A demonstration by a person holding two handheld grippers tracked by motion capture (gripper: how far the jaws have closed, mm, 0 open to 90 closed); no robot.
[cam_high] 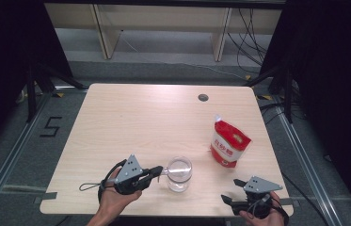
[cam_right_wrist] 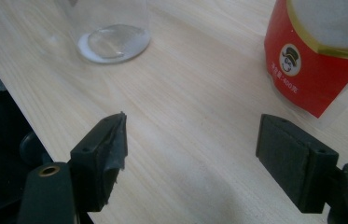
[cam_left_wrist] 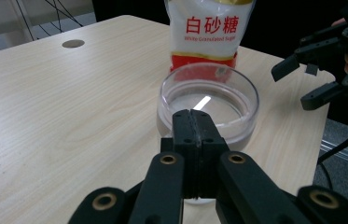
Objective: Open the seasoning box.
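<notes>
On sugar bag (cam_left_wrist: pixel 211 32), "白砂糖", "White Granulated Sugar"

My high view is evenly lit from above, with glare on the table (cam_high: pixel 131 117) and dark surroundings. The glass jar (cam_left_wrist: pixel 207 100) catches a bright streak. The sugar bag (cam_right_wrist: pixel 321 51) looks soft, perhaps out of focus.

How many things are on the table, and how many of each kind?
Clear glass jar: 1
Red and white bag of sugar: 1
Hand-held gripper: 2, the left hand-held gripper and the right hand-held gripper
Total: 4
</notes>
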